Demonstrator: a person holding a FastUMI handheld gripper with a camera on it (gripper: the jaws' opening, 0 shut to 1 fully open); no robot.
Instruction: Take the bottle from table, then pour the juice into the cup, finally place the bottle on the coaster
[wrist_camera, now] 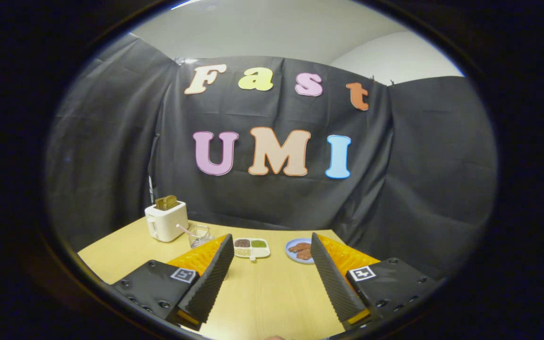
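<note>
Gripper (272, 248) held low and roughly level over the wooden table (262, 297), pointing at 12 o'clock toward the back wall. Fingers (210, 278) spread wide apart, nothing between them, just bare tabletop. Beyond the tips at 12: white divided dish (251, 247) with brown and green fillings. At 1 o'clock, just past the right finger: blue plate (299, 250) with brown pieces. At 10–11 o'clock: white toaster (165, 220) with toast up, small wire basket (199, 235) beside it. Can't make out bottle, cup or coaster from here
</note>
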